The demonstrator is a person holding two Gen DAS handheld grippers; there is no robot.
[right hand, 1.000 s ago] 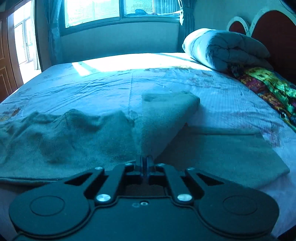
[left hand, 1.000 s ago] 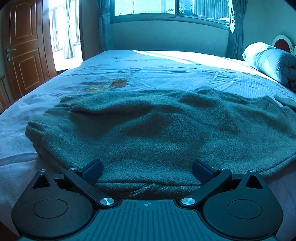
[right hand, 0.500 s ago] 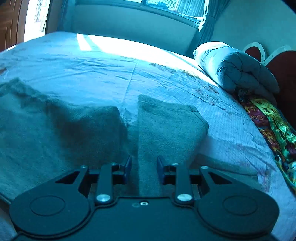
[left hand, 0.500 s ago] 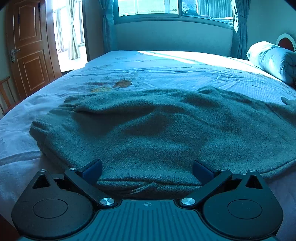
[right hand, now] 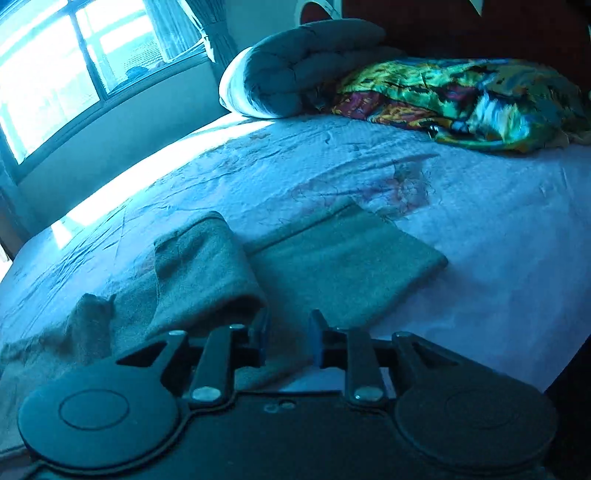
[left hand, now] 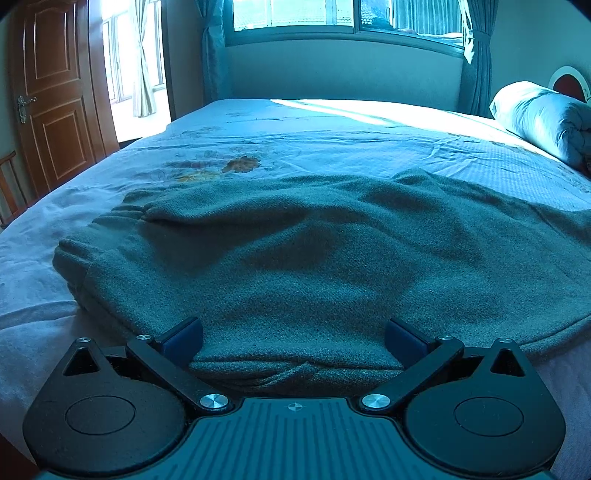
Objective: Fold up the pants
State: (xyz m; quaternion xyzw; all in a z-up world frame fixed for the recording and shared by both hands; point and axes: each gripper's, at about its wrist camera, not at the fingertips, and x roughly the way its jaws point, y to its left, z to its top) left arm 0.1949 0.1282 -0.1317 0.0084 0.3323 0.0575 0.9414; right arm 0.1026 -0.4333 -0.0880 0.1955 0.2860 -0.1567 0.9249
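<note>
Left wrist view, left to right:
- Brown panelled door (left hand: 55, 99), closed, at the far left wall.
- Bed (left hand: 332, 147) with a pale sheet, a leaf print near its middle, sunlight across the far side.
- Pants (left hand: 295, 251), grey-green knit, spread wide across the near part of the bed; gathered waistband toward the left, cloth running off the right edge of view.
- My left tool (left hand: 293, 338), jaws wide, one blue pad at each side of the near hem of the pants. The cloth lies between the pads; I see no pinch on it.
- Window (left hand: 347, 18) with curtains along the far wall.
- Rolled quilt (left hand: 543, 118), pale blue, at the far right by the headboard.

Right wrist view, left to right:
- Window (right hand: 74, 66), tilted in this view.
- Pants (right hand: 207, 280): one leg doubled over into a rounded fold at left of centre; the other leg end lies flat on the sheet just to its right.
- My right tool (right hand: 288, 339), jaws narrow and just now opening, nothing gripped; the left pad sits just beside the rounded fold, flat cloth showing below the gap.
- Rolled quilt (right hand: 295, 70) at the head of the bed.
- Multicoloured patterned cloth (right hand: 472, 99), touching the quilt, at upper right.
- Bed sheet (right hand: 498, 240), bare on the right.
</note>
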